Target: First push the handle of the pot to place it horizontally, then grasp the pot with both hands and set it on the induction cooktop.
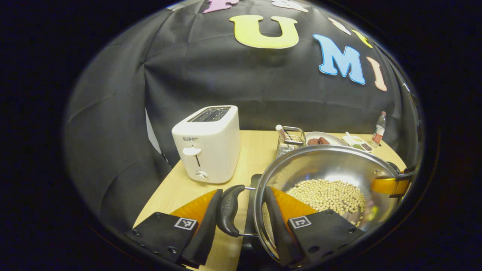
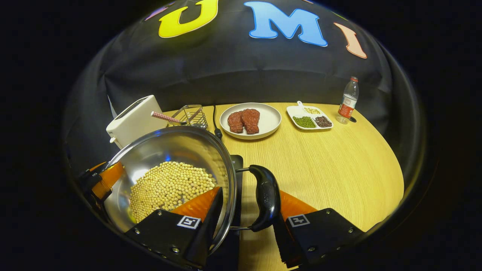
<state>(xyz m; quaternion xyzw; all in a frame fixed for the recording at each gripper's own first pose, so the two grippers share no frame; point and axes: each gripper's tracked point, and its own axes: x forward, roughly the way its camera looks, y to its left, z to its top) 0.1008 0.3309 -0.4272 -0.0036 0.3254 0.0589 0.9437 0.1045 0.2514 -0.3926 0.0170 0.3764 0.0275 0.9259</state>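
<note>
In the left gripper view, the left gripper [image 1: 243, 218] has its fingers set apart around one side of the pot [image 1: 327, 188]: one finger stands outside the black loop handle [image 1: 228, 214], the other inside the bowl past the rim, so handle and rim lie between them; whether both press on the metal cannot be told. Just beyond the inner finger lies a heap of soybeans [image 1: 329, 195] in the pot's bottom. Under the pot a dark slab, the induction cooktop [image 1: 250, 210], shows between the fingers; whether the pot rests on it or hangs above cannot be told. Across the bowl, the other gripper reaches the far rim. Farther out from the fingers stand a white toaster [image 1: 209, 145], a wire rack [image 1: 290, 139] and a plate [image 1: 331, 138]. In the right gripper view, the right gripper [image 2: 244, 222] straddles the opposite handle [image 2: 266, 197] the same way, one finger inside the rim, one outside the loop, contact unclear. Beyond lie the wooden table [image 2: 331, 165], a plate with two pieces of meat [image 2: 244, 120], a divided dish [image 2: 309, 117] and a bottle [image 2: 348, 101].
</note>
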